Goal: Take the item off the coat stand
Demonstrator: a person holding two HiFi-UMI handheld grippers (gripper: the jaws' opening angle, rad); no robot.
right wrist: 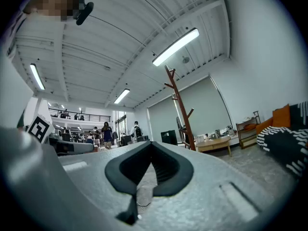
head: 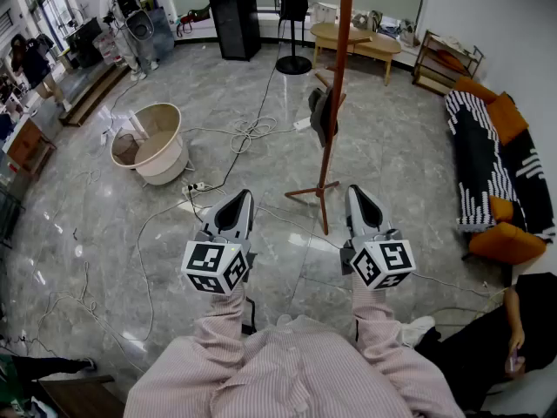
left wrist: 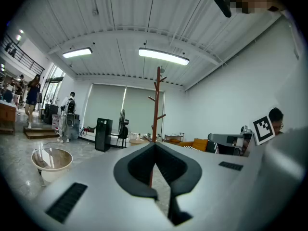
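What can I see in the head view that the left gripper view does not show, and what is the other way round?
Only the head view shows the dark item hanging on the coat stand, the stand's feet on the floor, the cables, and the left gripper and right gripper from above. Only the left gripper view shows the ceiling lights and the left gripper's jaws up close, shut with nothing between them. Both views show the coat stand, the beige basin and the black cabinet.
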